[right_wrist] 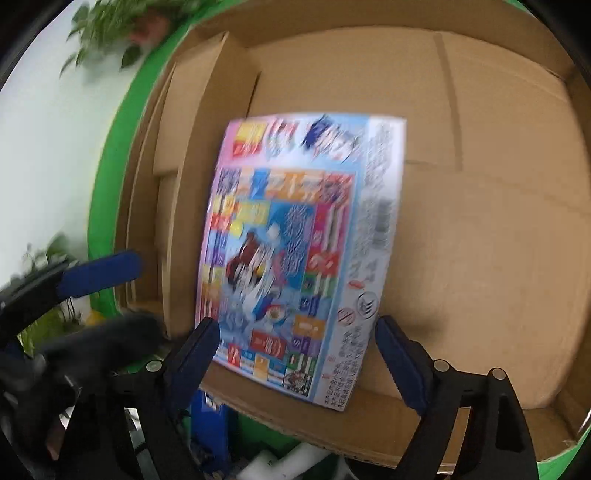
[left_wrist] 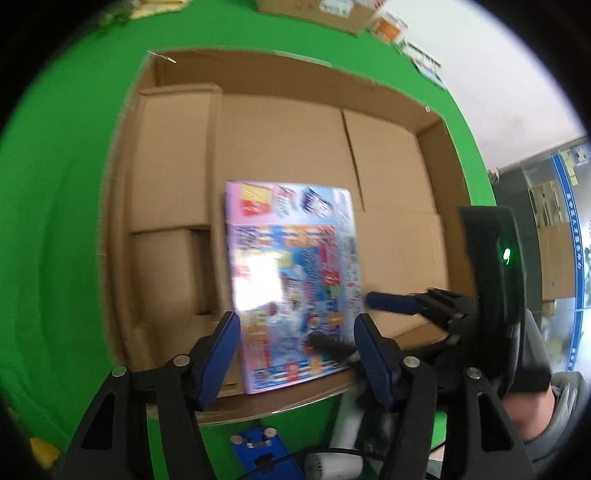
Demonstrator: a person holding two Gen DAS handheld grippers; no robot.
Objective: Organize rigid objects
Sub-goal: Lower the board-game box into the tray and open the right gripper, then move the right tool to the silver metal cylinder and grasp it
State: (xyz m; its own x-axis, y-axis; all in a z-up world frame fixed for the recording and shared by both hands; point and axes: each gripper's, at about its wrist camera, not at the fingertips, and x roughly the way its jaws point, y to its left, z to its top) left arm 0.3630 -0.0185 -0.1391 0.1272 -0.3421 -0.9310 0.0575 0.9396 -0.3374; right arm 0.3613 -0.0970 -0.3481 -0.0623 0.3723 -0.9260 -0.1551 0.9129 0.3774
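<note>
Inside the shallow cardboard box [left_wrist: 439, 155]: one flat colourful game box [left_wrist: 291, 280], lying printed face up near the front wall, beside folded cardboard inserts [left_wrist: 173, 162]. Glossy, pink-edged, blurred print. My left gripper [left_wrist: 295, 354] and right gripper [right_wrist: 295, 354] both straddle its near end, jaws parted, pads apparently not pressing. Placement looks nearly done; other items wait outside.

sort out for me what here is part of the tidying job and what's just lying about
Part of the job:
- colourful flat box, lying in the carton
- big cardboard carton
- left gripper and right gripper, jaws apart at the box's near end

Lying about:
- white hair dryer
- small boxes on the floor
- potted plant
</note>
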